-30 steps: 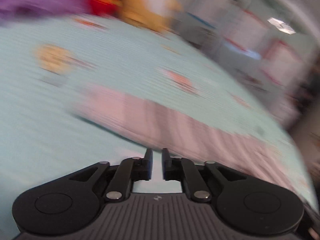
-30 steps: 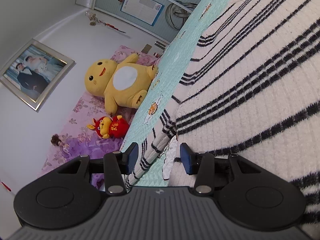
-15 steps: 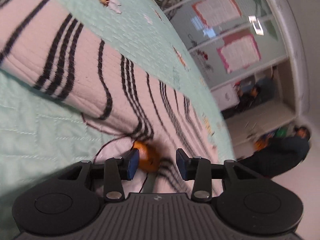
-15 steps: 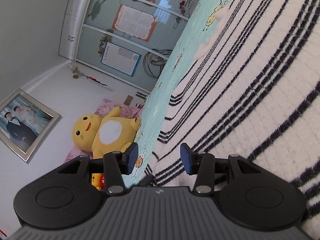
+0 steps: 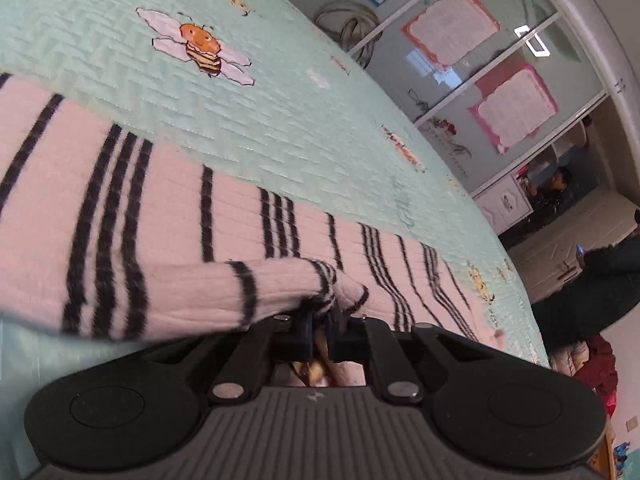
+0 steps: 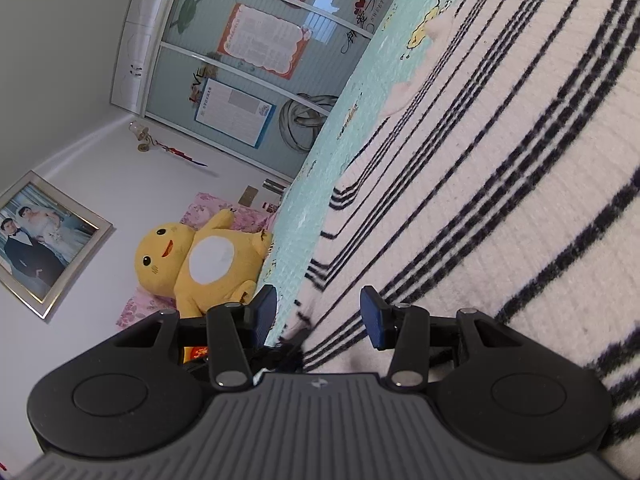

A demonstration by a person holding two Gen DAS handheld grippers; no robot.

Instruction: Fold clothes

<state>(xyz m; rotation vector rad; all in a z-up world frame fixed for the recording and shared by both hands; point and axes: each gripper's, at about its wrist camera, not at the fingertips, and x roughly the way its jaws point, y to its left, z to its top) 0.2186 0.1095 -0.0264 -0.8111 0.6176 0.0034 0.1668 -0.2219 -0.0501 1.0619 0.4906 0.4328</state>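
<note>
The striped knit sweater (image 5: 152, 216) lies flat on the mint quilted bedspread (image 5: 280, 128), its long axis running from lower left to right, straight ahead of both my tongs; white ribbed knit, black stripes singly and in threes. My left gripper (image 5: 319, 330) has just closed, pinching a raised edge of the knit. My right gripper (image 6: 318, 314) stands half open over the cloth, gripping nothing.

A home bedroom: a bed (image 5: 304, 128) with a mint quilt, a yellow plush toy (image 6: 200, 264) by pink pillows (image 6: 208, 210), a framed wedding photo (image 6: 40, 240), and a sliding-door wardrobe (image 6: 224, 52).
</note>
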